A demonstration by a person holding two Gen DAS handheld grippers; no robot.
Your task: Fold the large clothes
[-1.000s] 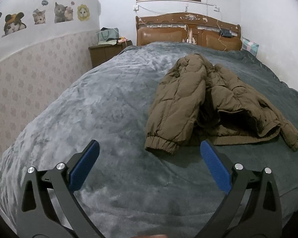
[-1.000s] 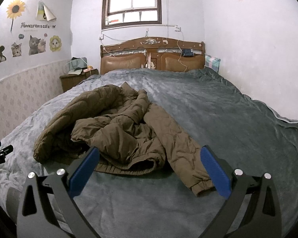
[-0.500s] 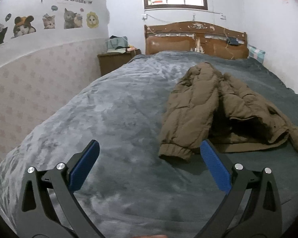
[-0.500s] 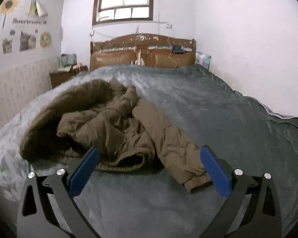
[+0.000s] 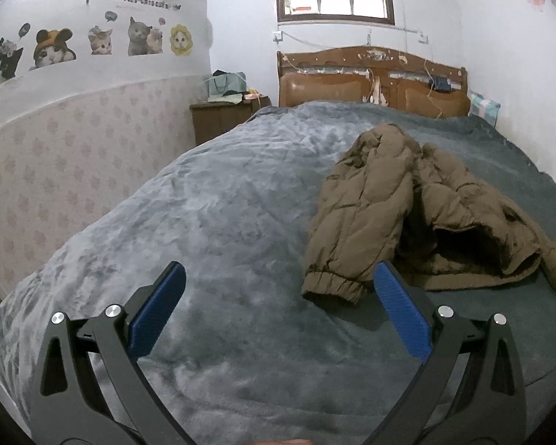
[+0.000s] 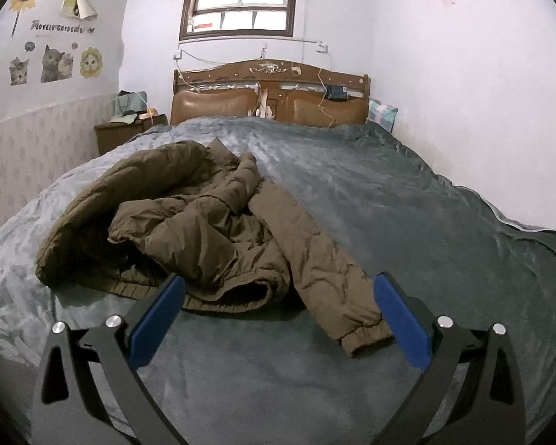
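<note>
The jacket [image 5: 367, 215] [image 6: 211, 237] is olive-brown quilted cloth, puffy and creased, with a faint sheen and ribbed knit cuffs and hem. The blanket [image 5: 218, 222] [image 6: 407, 200] covering the bed is grey plush, soft-napped, its pile catching light in patches. The left gripper [image 5: 278, 274] and right gripper [image 6: 278, 283] have matt black plastic arms, finely ridged blue pads and shiny metal screw heads. The headboard [image 5: 370, 81] [image 6: 270, 92] is glossy brown wood with worn, peeling padded panels. The nightstand [image 5: 222, 118] is dull brown wood.
</note>
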